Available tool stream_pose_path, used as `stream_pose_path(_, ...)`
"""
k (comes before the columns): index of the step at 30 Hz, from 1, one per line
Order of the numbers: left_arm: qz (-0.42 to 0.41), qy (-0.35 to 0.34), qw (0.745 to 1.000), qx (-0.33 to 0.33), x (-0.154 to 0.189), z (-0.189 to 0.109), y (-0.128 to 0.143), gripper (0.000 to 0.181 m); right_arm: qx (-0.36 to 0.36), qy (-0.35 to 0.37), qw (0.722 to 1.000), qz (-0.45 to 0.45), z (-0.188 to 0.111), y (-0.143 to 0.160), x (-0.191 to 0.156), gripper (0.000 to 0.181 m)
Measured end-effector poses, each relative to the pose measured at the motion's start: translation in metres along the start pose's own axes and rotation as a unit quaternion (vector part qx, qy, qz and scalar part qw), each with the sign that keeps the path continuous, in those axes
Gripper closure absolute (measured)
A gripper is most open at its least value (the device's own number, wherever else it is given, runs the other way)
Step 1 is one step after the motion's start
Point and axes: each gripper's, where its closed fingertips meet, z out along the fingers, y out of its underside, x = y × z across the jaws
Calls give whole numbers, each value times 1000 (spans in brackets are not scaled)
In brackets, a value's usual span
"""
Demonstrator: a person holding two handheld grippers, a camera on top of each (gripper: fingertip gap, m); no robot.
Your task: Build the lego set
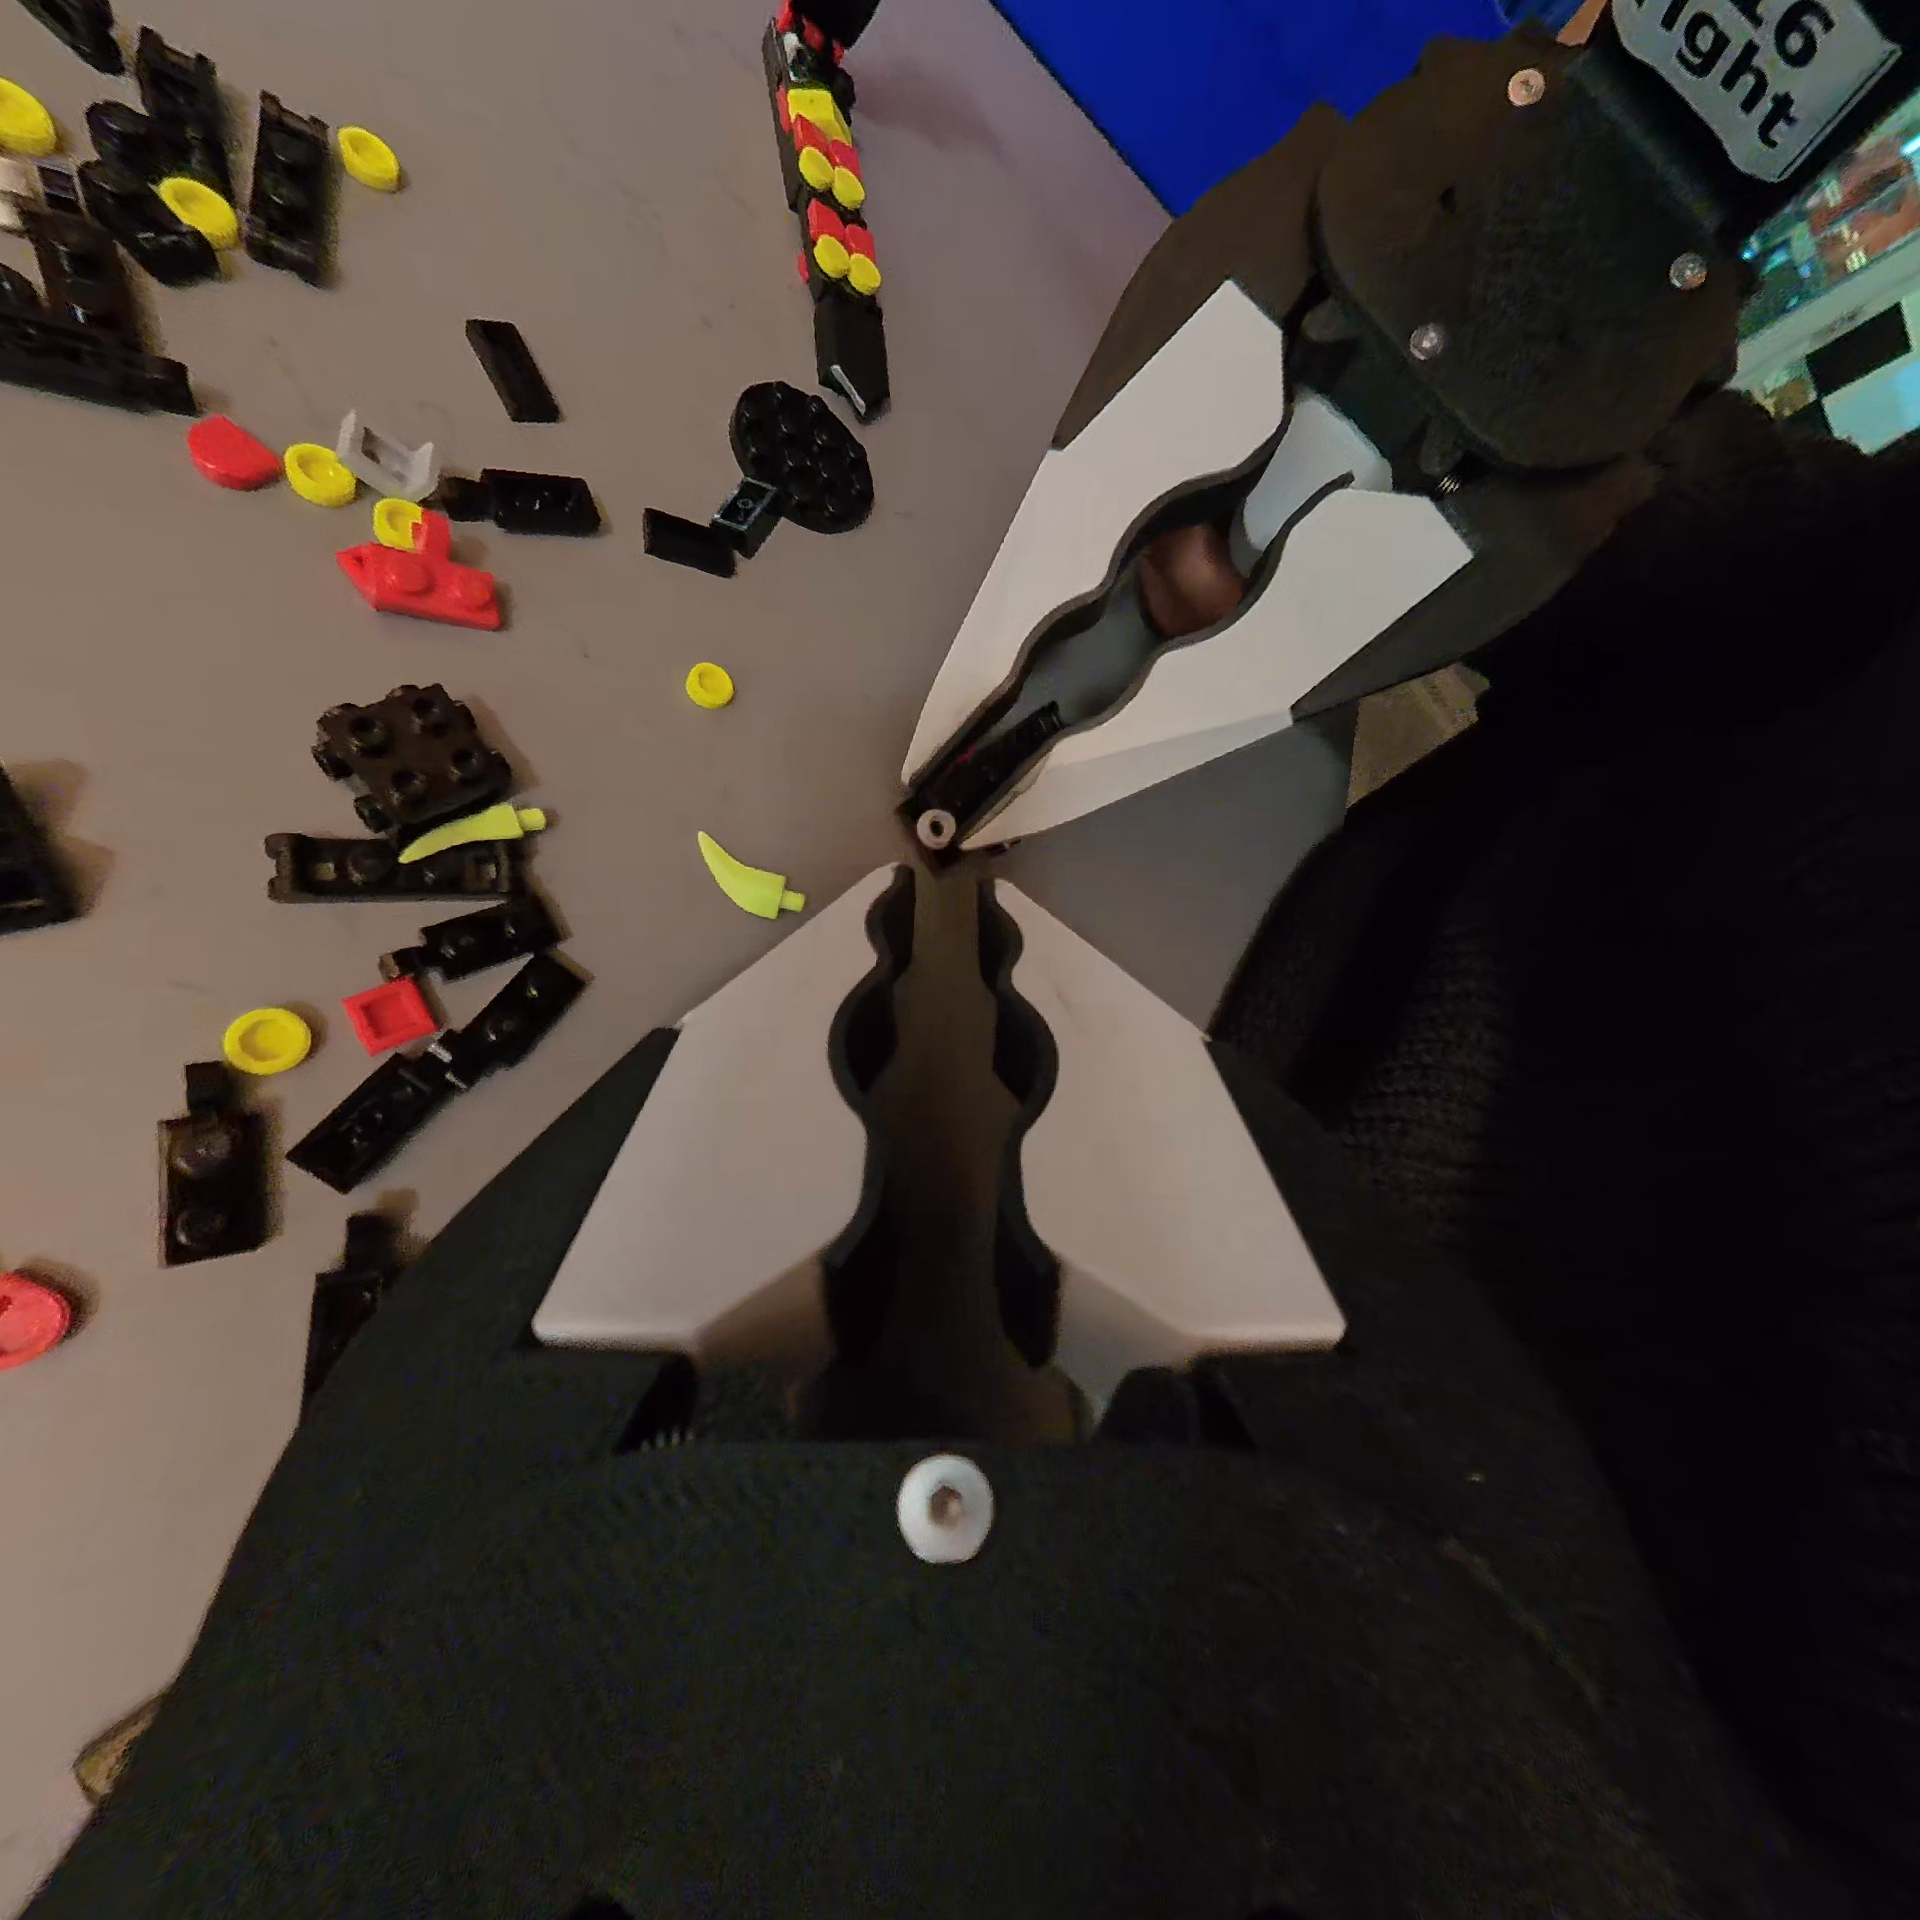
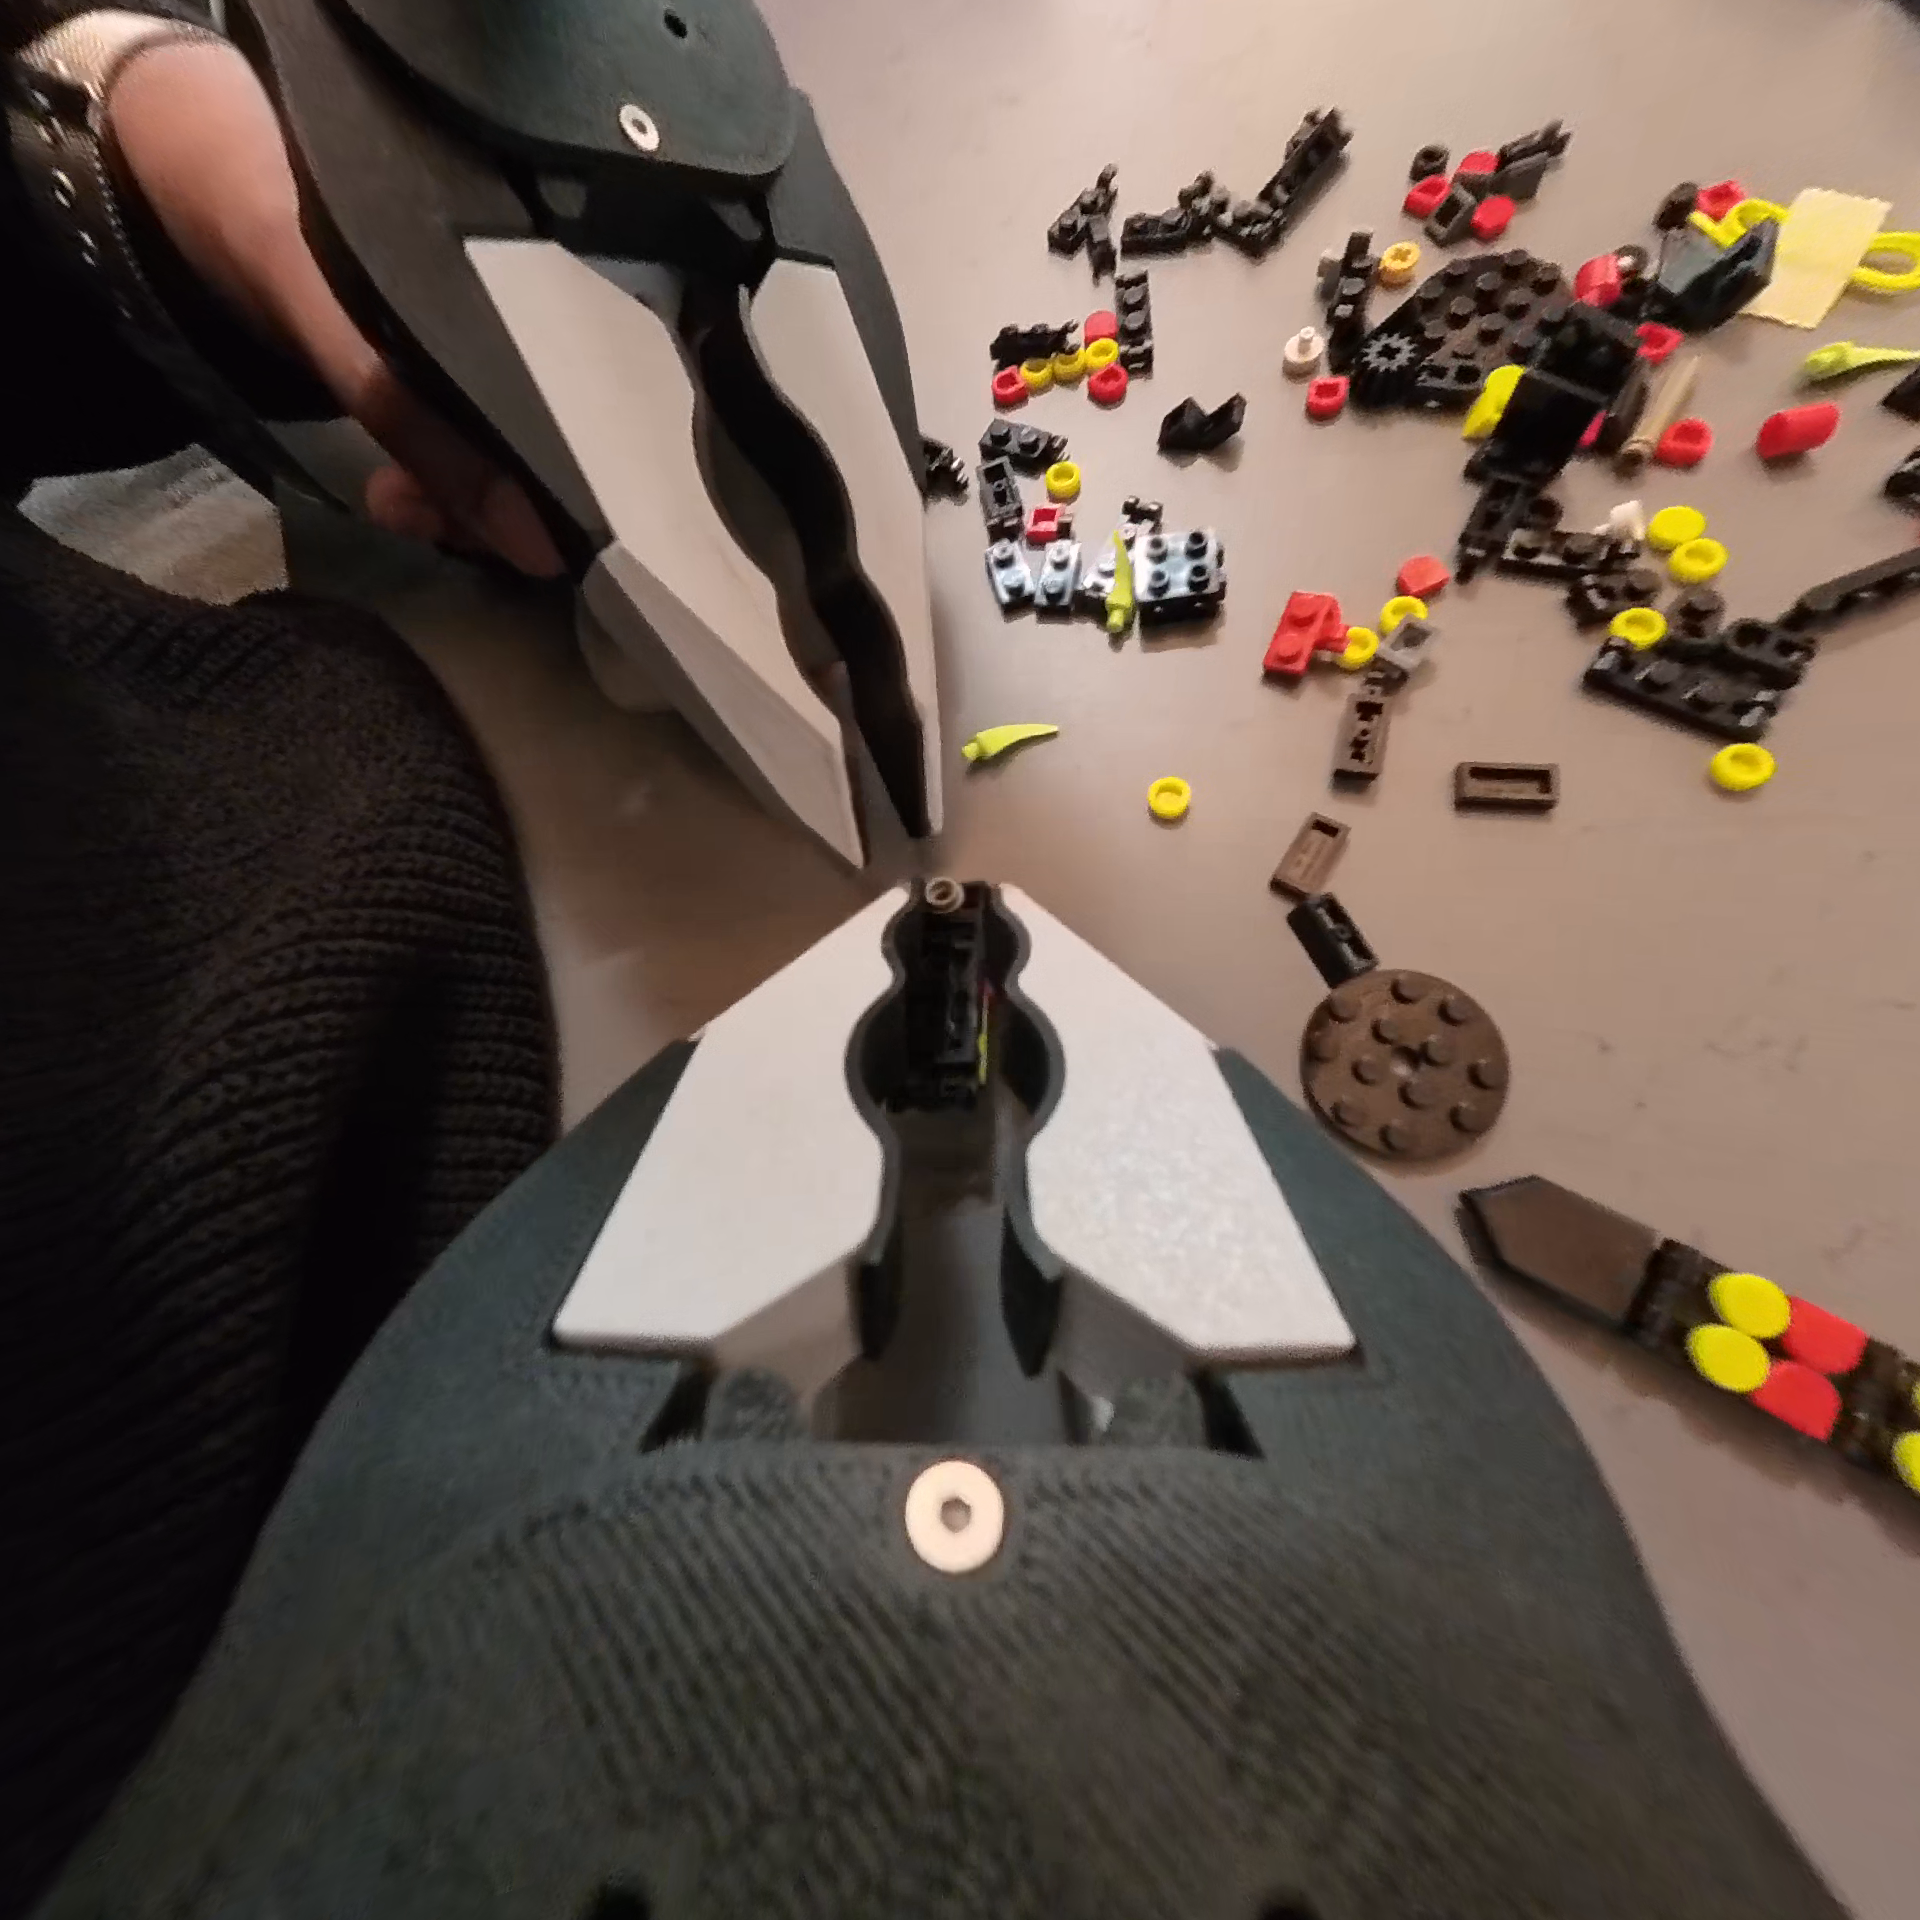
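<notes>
My right gripper (image 2: 945, 894) is shut on a narrow black lego assembly (image 2: 945, 997) that has a small grey round stud (image 2: 942, 890) at its outer end. The left wrist view shows that right gripper (image 1: 940, 831) coming in from the upper right with the black assembly (image 1: 997, 758) between its fingers. My left gripper (image 1: 943, 878) stands tip to tip with it, just short of the stud (image 1: 936, 828). Its jaws are a narrow gap apart with nothing between them. It shows in the right wrist view (image 2: 899, 842) at the upper left.
Loose black, red and yellow pieces lie on the grey-brown table (image 1: 644, 260). Nearest are a lime horn (image 1: 743, 878), a yellow round tile (image 1: 710, 686), a black round plate (image 2: 1403, 1070) and a long black strip with yellow and red tiles (image 2: 1714, 1330). A dark knit sleeve (image 2: 260, 935) is beside the grippers. Both grippers' tips are close together, under 4 cm apart. It is some 4 cm from my right tips to the yellow round tile (image 1: 710, 686). The right camera catches it too, in the right wrist view (image 2: 1167, 800).
</notes>
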Motion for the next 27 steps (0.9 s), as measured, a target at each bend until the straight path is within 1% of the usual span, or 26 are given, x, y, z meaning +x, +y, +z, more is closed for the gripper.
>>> stream_pose_path(4,-10,9,1000,5,2,0,-1,166,44,-10,999,27,-9,-14,2,173)
stream_pose_path(7,-18,17,1000,4,4,1,-1,165,57,-21,997,41,-12,-18,1,172)
stream_pose_path(12,-31,27,999,12,8,4,-4,166,49,-27,998,25,-8,-16,-6,172)
stream_pose_path(14,-30,28,999,10,9,5,-3,173,43,-22,999,15,-7,-15,-7,172)
stream_pose_path(15,-28,26,999,7,9,6,-3,174,41,-21,999,10,-6,-14,-7,172)
stream_pose_path(20,-16,13,1000,6,8,6,-2,176,36,-14,999,-3,-5,-13,-7,170)
stream_pose_path(27,-34,23,999,7,8,6,-2,176,33,-1,999,-30,-5,-13,-8,171)
